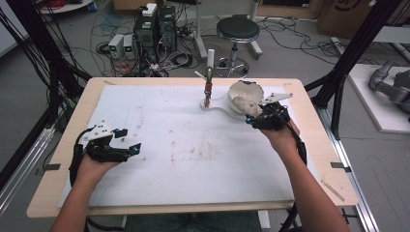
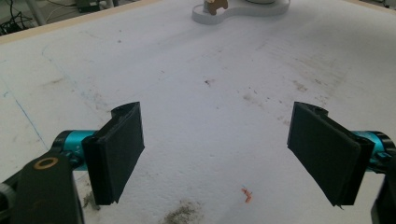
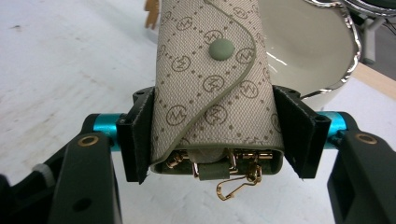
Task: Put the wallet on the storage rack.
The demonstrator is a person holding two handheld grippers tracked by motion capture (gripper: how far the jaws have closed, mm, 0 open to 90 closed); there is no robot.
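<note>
A person sat at a pale wooden table (image 1: 63, 159) covered by a scuffed white foam mat (image 1: 193, 145), with both forearms coming in from the near edge and a black two-jaw gripper in each hand. The right gripper (image 3: 212, 135) was pinching a small beige fabric key pouch (image 3: 212, 79) printed with a brown monogram pattern, edged in grey-green and closed by a round grey-green snap button — its two black pads pressed flat against the pouch's sides. The pouch stood upright between the pads, and gold metal key hooks (image 3: 233, 179) showed at its lower opening, one thin clasp dangling below. From above, the right gripper (image 1: 263, 118) was seen at the far right part of the mat, with the pouch (image 1: 246, 104) held just beside a glossy white bowl with a wavy silver rim (image 1: 241, 89); whether the pouch touched the bowl could not be told. The same bowl (image 3: 303, 42) rose right behind the pouch in the right gripper view. The bowl sat on a flat white stand (image 1: 220, 108) that also carried a slim upright post (image 1: 209, 84), brownish low down and white at the top. The left gripper (image 1: 123, 147) rested at the near left of the mat, well apart from all this, its jaws spread wide with nothing between them. In the left gripper view its pads (image 2: 119, 154) framed bare, stained foam, a tiny orange scrap (image 2: 247, 195) lying near the bottom edge.
</note>
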